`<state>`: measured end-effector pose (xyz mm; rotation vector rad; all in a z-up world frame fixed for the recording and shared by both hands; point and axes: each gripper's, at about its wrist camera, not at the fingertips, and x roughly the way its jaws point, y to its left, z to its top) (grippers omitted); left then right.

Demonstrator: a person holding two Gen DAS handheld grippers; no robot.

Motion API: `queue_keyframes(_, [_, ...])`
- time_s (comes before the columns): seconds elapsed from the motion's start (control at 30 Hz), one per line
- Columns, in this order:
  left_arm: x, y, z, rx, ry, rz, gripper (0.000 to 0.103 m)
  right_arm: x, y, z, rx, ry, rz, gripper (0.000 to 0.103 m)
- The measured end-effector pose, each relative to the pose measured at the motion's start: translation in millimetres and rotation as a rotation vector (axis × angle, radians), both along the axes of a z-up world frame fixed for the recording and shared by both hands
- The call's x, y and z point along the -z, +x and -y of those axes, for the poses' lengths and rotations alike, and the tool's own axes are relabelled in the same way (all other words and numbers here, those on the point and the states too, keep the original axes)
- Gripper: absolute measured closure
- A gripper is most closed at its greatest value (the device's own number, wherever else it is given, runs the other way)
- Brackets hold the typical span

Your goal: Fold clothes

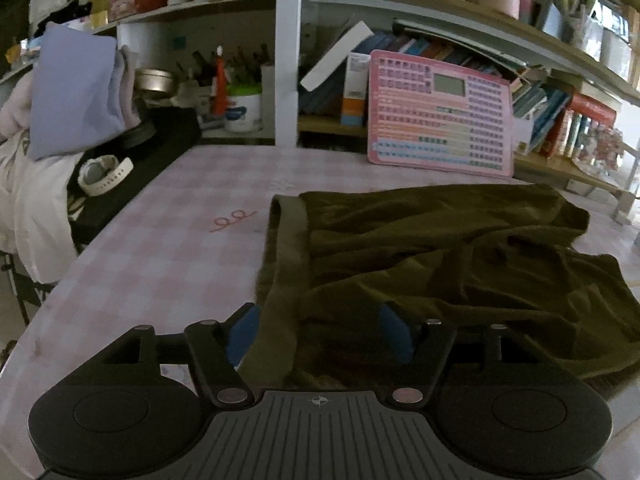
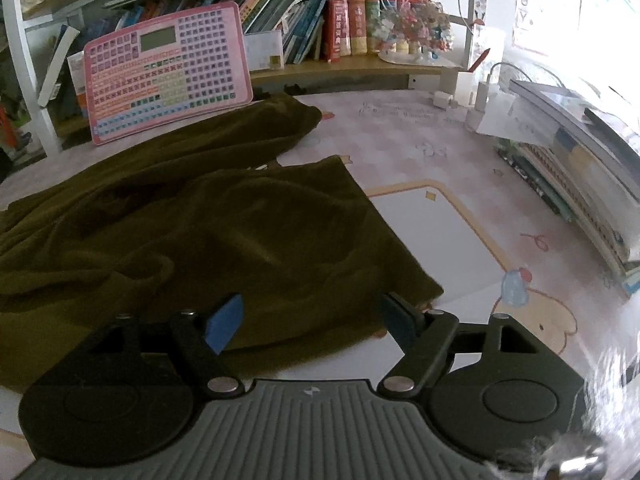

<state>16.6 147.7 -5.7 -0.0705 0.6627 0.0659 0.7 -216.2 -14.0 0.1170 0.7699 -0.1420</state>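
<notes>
Olive-green shorts (image 1: pixel 440 256), rumpled, flat on desk, waistband w/ left side.

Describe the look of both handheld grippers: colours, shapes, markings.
The left gripper and right gripper match: black linkage arms with silver pivot pins, blue pads on the jaws, round black discs either side, and a grey ribbed centre plate bearing a small crosshair mark. No cables or sleeves show.

Bare table (image 1: pixel 168 240) lies open left of the olive garment (image 1: pixel 440 248); a pink keyboard toy (image 2: pixel 164 68) blocks the back edge, stacked books (image 2: pixel 580 184) seemingly the right edge.
</notes>
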Motion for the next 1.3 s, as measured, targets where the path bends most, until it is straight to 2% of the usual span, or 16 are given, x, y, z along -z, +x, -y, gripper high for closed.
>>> queue_keyframes(0.5, [3.0, -18.0, -6.1, 0.035, -0.042, -0.007, 0.033, -3.6, -18.1, -17.7, -0.013, 0.001, -0.005, 0.027])
queue_keyframes(0.8, [10.0, -24.1, -4.4, 0.061, -0.072, -0.045, 0.030, -7.0, -21.9, -25.9, -0.037, -0.014, -0.011, 0.026])
queue_keyframes(0.9, [11.5, -24.7, -0.3, 0.076, -0.073, -0.050, 0.027, -7.1, -22.1, -29.4, -0.051, -0.016, -0.016, 0.026])
queue_keyframes(1.3, [11.7, -8.2, 4.8, 0.081, -0.052, -0.063, 0.026, -6.8, -4.9, -17.1, -0.083, -0.018, -0.030, 0.026])
